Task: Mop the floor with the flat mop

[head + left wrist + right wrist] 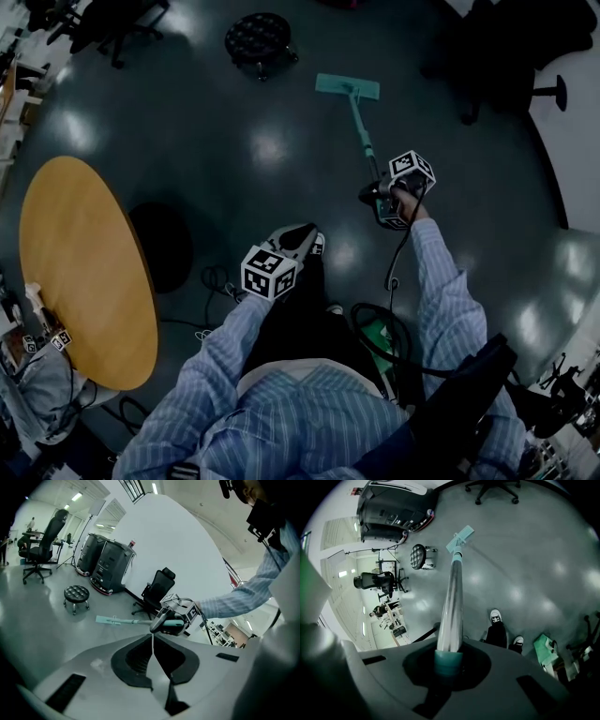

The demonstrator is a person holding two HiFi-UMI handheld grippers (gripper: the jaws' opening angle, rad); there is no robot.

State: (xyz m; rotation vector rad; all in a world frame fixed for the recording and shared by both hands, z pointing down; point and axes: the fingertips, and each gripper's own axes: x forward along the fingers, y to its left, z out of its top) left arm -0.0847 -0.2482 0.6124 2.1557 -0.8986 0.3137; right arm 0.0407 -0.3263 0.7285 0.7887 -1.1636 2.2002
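Clamping the flat mop (pixel 348 86) handle is the right gripper (pixel 449 660); left gripper (pixel 153 644) closed, empty.

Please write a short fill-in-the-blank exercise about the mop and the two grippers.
1. The right gripper is shut on the ____ of the flat mop.
2. The left gripper has its jaws together and holds ____.
3. The mop head lies on the ____.
4. The round table shows at the head view's ____.
Missing words: handle; nothing; floor; left.
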